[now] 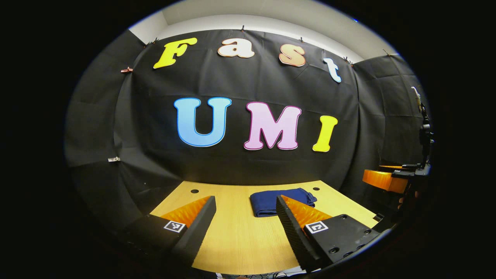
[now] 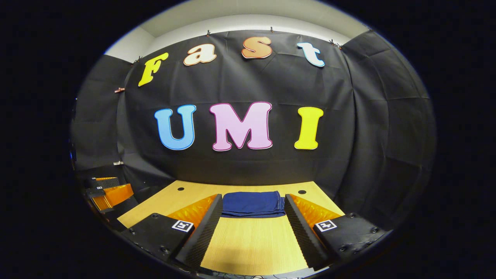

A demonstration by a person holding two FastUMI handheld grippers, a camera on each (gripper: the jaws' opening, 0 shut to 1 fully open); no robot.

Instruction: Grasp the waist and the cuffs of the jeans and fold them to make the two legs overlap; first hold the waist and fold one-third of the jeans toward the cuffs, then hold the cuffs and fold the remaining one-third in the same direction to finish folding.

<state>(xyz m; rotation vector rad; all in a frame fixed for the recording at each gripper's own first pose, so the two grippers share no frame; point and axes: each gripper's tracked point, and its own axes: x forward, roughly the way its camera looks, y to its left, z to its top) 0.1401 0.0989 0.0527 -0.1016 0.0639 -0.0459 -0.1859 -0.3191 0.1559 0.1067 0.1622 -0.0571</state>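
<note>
The jeans [image 1: 281,201] lie as a small dark-blue folded bundle on the far part of the wooden table [image 1: 232,240]. My left gripper [image 1: 245,198] hovers open over the table's near side, with the bundle just beyond its right finger. In the right gripper view the folded jeans [image 2: 252,203] sit straight ahead, framed between the two spread fingers of my right gripper [image 2: 253,196], which is open and holds nothing. Each gripper also appears at the edge of the other's view: the right gripper [image 1: 391,178] far right, the left gripper [image 2: 110,192] far left.
The table [image 2: 252,244] has small dark holes near its far corners [image 2: 180,189] [image 2: 302,192]. Black cloth walls close the booth behind and on both sides. Bare wood stretches between the grippers and the bundle.
</note>
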